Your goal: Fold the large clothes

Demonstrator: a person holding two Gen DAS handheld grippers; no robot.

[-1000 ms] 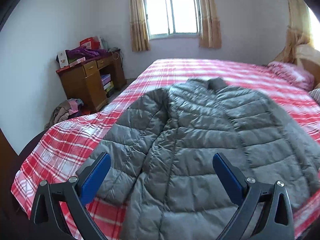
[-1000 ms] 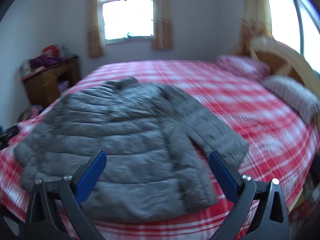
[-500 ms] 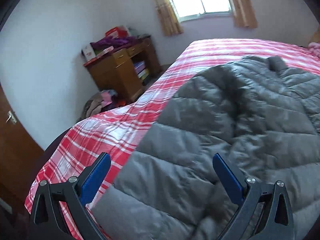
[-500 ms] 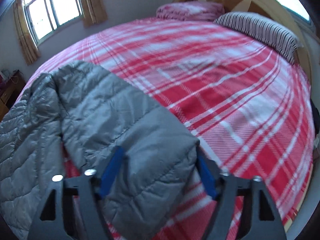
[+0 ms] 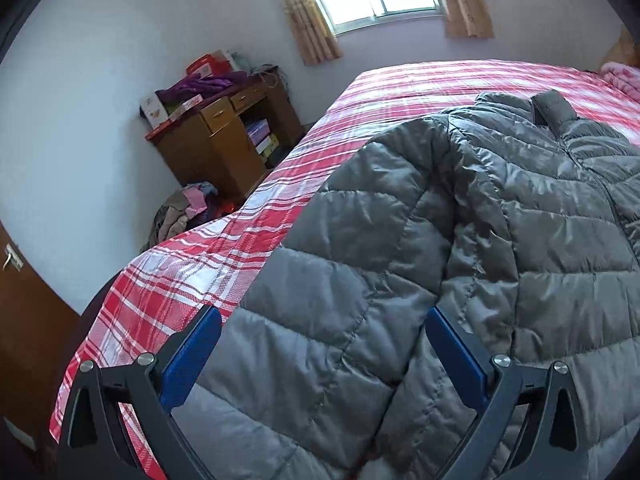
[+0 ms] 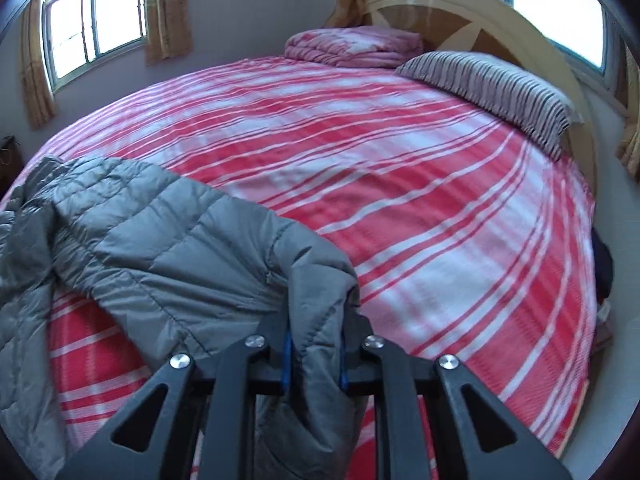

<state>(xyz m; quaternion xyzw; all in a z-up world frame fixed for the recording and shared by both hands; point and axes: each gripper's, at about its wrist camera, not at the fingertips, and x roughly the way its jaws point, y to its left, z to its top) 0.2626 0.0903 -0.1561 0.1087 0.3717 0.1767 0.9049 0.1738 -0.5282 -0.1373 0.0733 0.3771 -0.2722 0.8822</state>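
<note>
A grey quilted puffer jacket [image 5: 500, 248] lies spread flat on a bed with a red and white plaid cover [image 5: 224, 252]. My left gripper [image 5: 320, 356] is open, its blue pads either side of the jacket's left sleeve [image 5: 340, 300] near the cuff, just above it. My right gripper [image 6: 314, 356] is shut on the end of the jacket's right sleeve [image 6: 316, 292], which bunches up between the pads. The rest of that sleeve [image 6: 160, 248] runs back left to the jacket body. The plaid cover [image 6: 400, 184] lies beyond it.
A wooden desk [image 5: 224, 140] with boxes and clothes stands by the left wall, with a clothes heap [image 5: 184, 212] on the floor beside it. A striped pillow [image 6: 492, 92], a folded pink quilt [image 6: 352, 46] and the wooden headboard [image 6: 480, 24] are at the bed's far right.
My right gripper has closed from open onto the right sleeve's end. My left gripper has moved down and left over the left sleeve and stays open.
</note>
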